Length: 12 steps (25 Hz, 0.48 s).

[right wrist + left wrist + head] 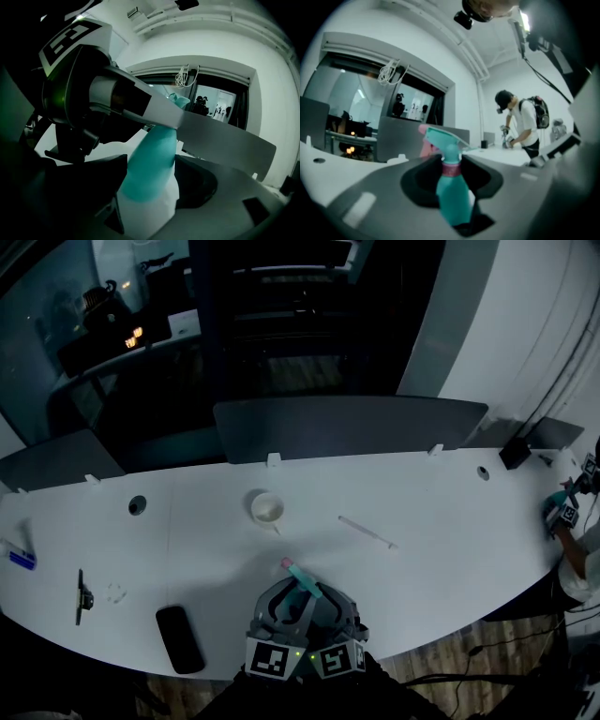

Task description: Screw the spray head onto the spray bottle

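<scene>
A white, smooth, curved table (450,521) fills the head view, backed by a low grey partition (347,427) with a dim room behind it. At 6 o'clock, on the near edge, the two grippers sit close side by side, their marker cubes (272,658) facing the camera. The left gripper (452,178) reaches out flat over the table. Its jaws are partly closed and clamped on the spray bottle (453,197), a glossy teal plastic bottle with a rounded body that stands upright between them. The angular teal spray head (440,139) sits on the neck above a ribbed pink collar (451,169). The right gripper (151,156) tips slightly downward. Its jaws are set much wider, and the bottle's fat lower body fills the gap, touching both sides, so both grippers have hold of it. From the bottle, a small white cup (266,507) lies at 11 o'clock, a thin white stick (366,532) at 2 o'clock and a black phone (179,638) at 8 o'clock. Another person (574,549) bends over the table's edge at 3 o'clock.
</scene>
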{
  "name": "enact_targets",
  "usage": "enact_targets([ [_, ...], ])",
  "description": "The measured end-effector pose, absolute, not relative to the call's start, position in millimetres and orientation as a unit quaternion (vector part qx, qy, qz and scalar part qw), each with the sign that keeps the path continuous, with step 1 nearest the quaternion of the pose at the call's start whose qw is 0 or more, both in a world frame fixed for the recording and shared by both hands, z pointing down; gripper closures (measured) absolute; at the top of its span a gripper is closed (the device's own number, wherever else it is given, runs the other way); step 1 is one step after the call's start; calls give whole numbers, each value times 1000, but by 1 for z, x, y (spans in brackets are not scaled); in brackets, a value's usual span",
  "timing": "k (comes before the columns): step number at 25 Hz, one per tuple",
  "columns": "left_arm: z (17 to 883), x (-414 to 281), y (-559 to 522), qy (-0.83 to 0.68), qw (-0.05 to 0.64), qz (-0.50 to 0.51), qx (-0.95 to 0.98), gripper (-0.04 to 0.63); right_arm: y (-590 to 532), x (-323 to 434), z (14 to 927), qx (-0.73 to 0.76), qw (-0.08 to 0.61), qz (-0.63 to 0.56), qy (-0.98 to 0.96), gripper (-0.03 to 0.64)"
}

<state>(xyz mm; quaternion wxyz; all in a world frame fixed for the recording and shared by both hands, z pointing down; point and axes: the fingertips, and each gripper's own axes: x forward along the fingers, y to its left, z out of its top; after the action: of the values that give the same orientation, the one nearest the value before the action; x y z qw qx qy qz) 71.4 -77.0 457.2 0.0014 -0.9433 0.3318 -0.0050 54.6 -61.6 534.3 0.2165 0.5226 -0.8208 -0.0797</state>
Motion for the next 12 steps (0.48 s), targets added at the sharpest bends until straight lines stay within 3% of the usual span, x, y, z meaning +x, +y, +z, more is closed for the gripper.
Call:
enact_targets([
  [7,457,66,-67,259,19,-5,-966,463,-54,55,532,290,194,-68,-935,328],
  [12,458,66,-62,230,46,-24,-972,462,-55,62,538,137,202,23,-969,353],
])
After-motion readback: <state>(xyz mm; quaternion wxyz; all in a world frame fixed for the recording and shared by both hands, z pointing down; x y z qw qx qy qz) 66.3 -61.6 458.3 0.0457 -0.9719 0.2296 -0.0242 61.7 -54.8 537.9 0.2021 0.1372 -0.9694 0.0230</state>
